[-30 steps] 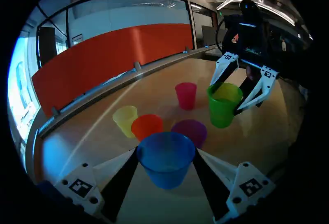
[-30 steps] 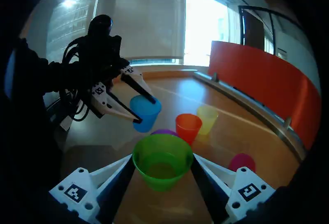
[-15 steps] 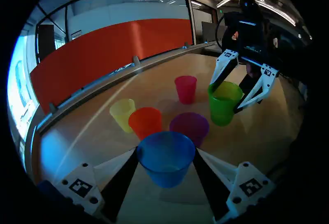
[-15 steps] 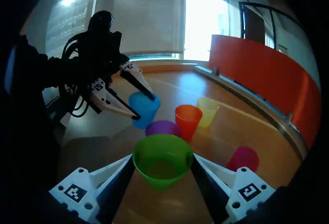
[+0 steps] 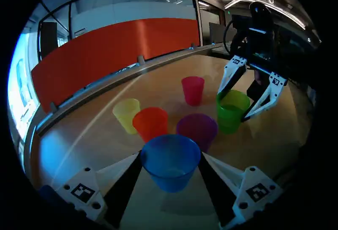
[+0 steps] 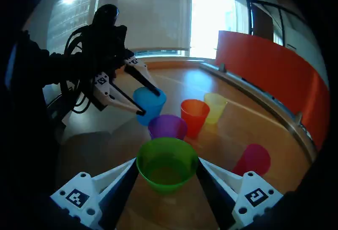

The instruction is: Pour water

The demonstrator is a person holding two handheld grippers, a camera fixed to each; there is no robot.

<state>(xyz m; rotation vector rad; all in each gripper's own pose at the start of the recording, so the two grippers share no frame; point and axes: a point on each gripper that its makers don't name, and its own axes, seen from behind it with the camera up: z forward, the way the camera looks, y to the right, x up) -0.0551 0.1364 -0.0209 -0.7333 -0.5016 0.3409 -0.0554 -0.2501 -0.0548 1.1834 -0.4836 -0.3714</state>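
Left gripper view: the left tongs (image 5: 170, 157) are closed on a blue cup (image 5: 170, 175), one finger pressing on each side. The blue cup is see-through plastic, stands upright and is open at the top. A small bright patch low inside may be a little water.

Past it, on the wooden worktop (image 5: 97, 141), stand a purple cup (image 5: 196, 128), an orange cup (image 5: 150, 122), a yellow cup (image 5: 126, 113) and a pink cup (image 5: 192, 90). The orange cup and the yellow cup are just beside each other. Farther off, the right tongs (image 5: 232, 105) squeeze a green cup (image 5: 231, 111) near the purple cup. A long orange wall (image 5: 105, 61) runs behind the worktop.

In the right gripper view, the right tongs (image 6: 167, 162) grip the green cup (image 6: 167, 173) from both sides. It is upright and looks to hold some water at the bottom. The purple cup (image 6: 167, 126) stands just behind it, and the blue cup (image 6: 150, 105) sits in the left tongs (image 6: 150, 102) beyond that.
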